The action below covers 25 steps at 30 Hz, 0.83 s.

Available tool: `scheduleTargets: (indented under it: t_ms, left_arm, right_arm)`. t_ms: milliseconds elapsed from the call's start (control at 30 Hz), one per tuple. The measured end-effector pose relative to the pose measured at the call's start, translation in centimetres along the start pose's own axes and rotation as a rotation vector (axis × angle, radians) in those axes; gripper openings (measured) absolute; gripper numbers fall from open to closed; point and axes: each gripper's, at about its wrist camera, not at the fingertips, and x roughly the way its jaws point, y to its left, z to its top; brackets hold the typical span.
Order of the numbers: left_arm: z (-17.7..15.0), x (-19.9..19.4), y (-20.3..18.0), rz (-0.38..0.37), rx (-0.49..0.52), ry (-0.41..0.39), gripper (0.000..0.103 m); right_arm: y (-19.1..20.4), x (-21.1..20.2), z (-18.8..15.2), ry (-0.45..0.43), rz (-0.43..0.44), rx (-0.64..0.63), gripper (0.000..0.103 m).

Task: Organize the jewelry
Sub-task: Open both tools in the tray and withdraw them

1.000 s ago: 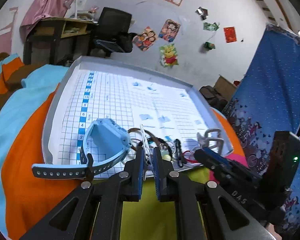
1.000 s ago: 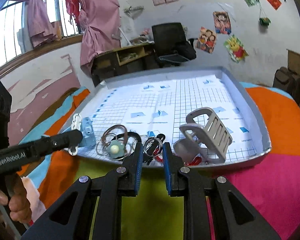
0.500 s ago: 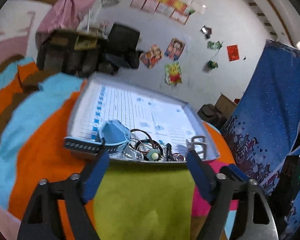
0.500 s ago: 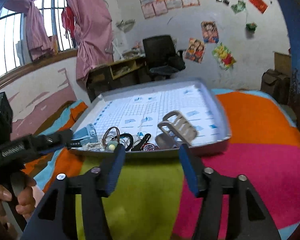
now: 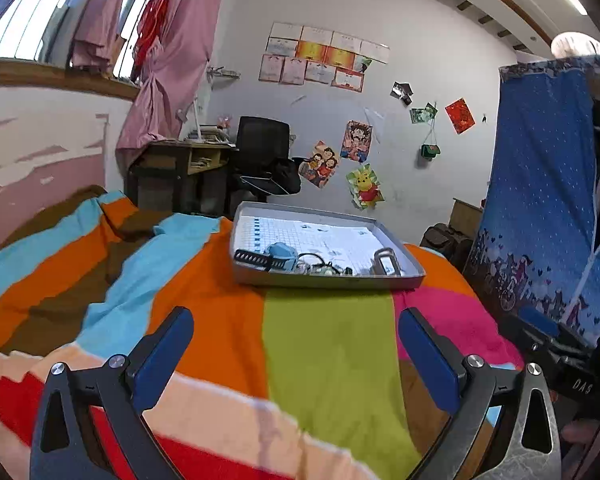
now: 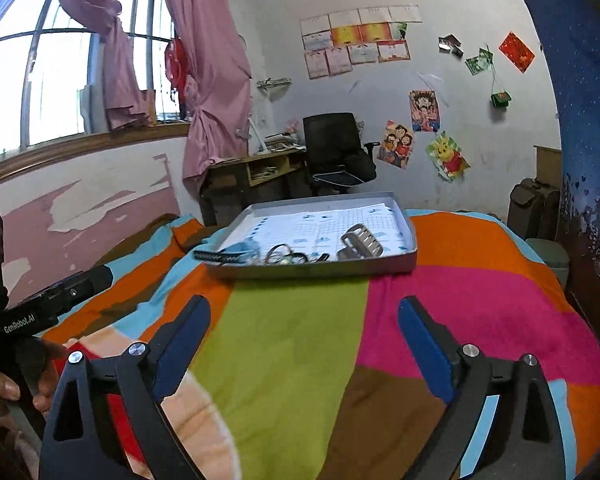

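Observation:
A grey tray [image 5: 328,280] [image 6: 316,269] with a gridded paper lining lies far ahead on the striped bed. Along its near edge sit a blue watch [image 5: 278,254] [image 6: 236,251], a tangle of rings and small trinkets [image 5: 320,266] [image 6: 288,256], and a grey hair claw [image 5: 386,262] [image 6: 358,240]. My left gripper [image 5: 296,354] hovers over the bedspread well short of the tray, its jaws opening wide with nothing between them. My right gripper [image 6: 304,342] is likewise back from the tray, jaws opening and empty. The left gripper's body [image 6: 56,300] shows at the right wrist view's left edge, in a hand [image 6: 4,388].
The tray rests on a bedspread [image 5: 324,344] of orange, green, pink and blue stripes. A blue patterned curtain [image 5: 540,220] hangs on the right. A desk [image 6: 256,172] and a black office chair [image 6: 336,152] stand beyond the bed by the wall.
Both grippers have pulled back from the tray's near edge, so the tray now looks small and far. Both sets of jaws went from nearly shut to wide apart.

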Motion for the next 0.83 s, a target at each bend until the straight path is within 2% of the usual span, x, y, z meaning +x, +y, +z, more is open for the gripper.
scheduleTargets:
  t_ms: [133, 300, 500, 833]
  left_arm:
    - [-0.6, -1.7, 0.3, 0.019, 0.007, 0.0, 0.103]
    - [-0.7, -2.4, 1.0, 0.038, -0.01, 0.003, 0.103]
    - [-1.0, -2.3, 1.7, 0.075, -0.054, 0.008, 0.103]
    - [-2.3, -1.5, 2.2, 0.105, -0.037, 0.032, 0.103]
  right_arm:
    - [0.7, -2.4, -0.9, -0.011, 0.004, -0.01, 0.093]
    - [1.1, -3.6, -0.8, -0.019, 0.013, -0.023, 0.093]
    - [1.2, -3.7, -1.1, -0.009, 0.018, -0.026, 0.093]
    - [1.0, -2.9, -1.7, 0.017, 0.016, -0.017, 0.093]
